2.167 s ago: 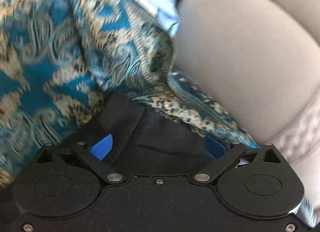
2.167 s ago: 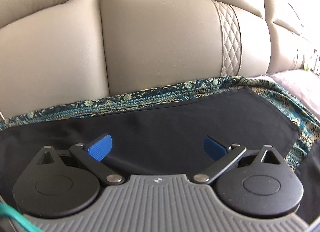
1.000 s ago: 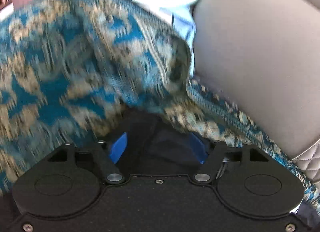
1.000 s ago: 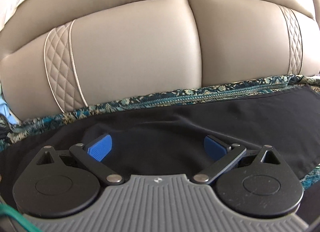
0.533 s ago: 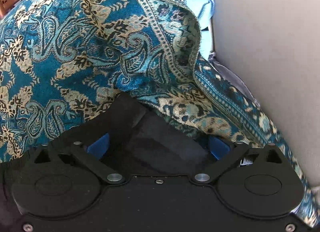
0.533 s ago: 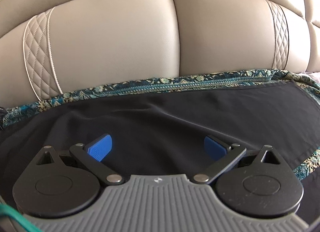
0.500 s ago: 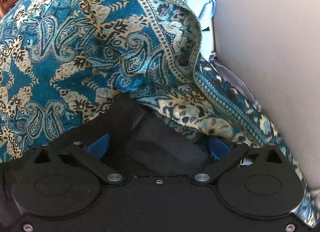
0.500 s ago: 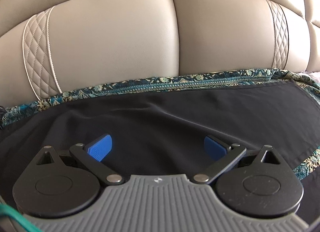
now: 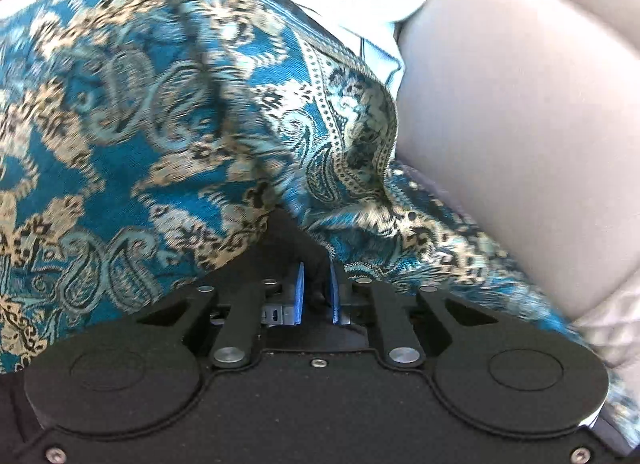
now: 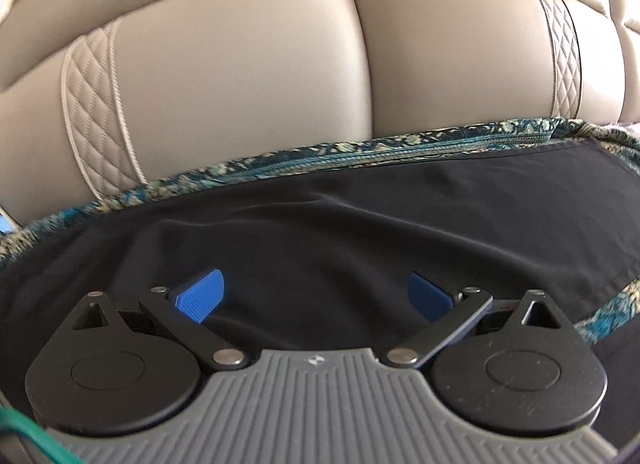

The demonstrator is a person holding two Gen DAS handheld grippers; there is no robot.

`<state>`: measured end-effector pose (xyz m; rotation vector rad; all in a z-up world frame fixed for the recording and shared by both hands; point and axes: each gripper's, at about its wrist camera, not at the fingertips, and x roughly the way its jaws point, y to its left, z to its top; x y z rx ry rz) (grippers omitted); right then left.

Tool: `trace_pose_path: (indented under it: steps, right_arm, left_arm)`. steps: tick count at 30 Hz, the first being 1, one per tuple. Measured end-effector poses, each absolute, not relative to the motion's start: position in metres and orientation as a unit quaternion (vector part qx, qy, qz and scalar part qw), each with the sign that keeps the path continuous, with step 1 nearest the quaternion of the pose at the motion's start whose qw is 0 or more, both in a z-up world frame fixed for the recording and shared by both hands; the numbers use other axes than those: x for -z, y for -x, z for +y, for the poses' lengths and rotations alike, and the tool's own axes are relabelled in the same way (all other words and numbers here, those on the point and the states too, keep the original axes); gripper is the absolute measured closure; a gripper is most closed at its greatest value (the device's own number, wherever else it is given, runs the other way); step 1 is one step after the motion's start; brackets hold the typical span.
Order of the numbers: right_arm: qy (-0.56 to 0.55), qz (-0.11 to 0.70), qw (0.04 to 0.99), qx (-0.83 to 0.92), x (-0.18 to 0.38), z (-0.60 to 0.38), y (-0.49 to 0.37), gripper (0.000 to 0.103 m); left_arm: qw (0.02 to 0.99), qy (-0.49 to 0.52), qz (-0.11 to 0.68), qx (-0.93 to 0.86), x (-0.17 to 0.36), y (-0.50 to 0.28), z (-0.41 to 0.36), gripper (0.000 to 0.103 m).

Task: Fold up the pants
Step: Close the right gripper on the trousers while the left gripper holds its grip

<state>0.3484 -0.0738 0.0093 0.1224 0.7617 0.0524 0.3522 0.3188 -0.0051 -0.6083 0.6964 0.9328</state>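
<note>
The left gripper [image 9: 317, 291] sits low and level over the sofa seat, its blue fingers [image 9: 299, 292] drawn nearly together, pinching a small fold of the black pants [image 9: 294, 242] against the teal paisley throw [image 9: 120, 135]. The right gripper [image 10: 316, 296] hovers low above the pants [image 10: 360, 232], aimed at the beige sofa back [image 10: 248, 75], fingers [image 10: 200, 294] spread wide and holding nothing. The pants lie flat on the throw on the seat, long axis running left to right along the sofa back, far edge just short of the throw's border.

Pants [image 10: 360, 232] on throw [image 10: 280, 167], sofa back [image 10: 240, 75] behind.
</note>
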Motion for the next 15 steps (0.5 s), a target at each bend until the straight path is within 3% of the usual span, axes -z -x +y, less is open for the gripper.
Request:
trace_pose_path:
  steps: [6, 15]
  right_arm:
    - [-0.111, 0.363, 0.923, -0.069, -0.018, -0.058, -0.329, 0.000]
    - [-0.177, 0.388, 0.890, -0.162, -0.019, 0.000, -0.329, 0.000]
  left_arm:
    - [0.839, 0.304, 0.284, -0.350, -0.016, -0.280, 0.307, 0.094]
    - [0.851, 0.327, 0.289, -0.292, 0.001, -0.221, 0.304, 0.095]
